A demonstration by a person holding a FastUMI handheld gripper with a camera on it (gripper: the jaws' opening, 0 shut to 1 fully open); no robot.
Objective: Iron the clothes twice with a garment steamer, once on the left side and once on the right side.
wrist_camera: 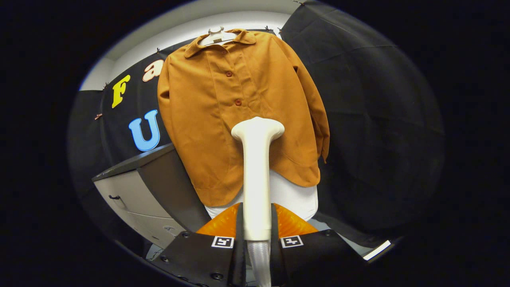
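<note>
**Rust-brown shirt, steamer held at its lower front**

Rust-brown cloth: the shirt [239,115] hangs buttoned on a hanger [217,36], with a grey cabinet [139,187] below and beside it. The tool [257,235] is closed on the handle of the steamer [256,175], both fingers pressing its sides. The steamer's head rises in front of the shirt's lower middle, just under the lowest button showing; whether it touches the cloth I cannot tell. Risk, as I judge it: the smooth handle could twist in the grip, or the head could snag a button or the hem.
</note>
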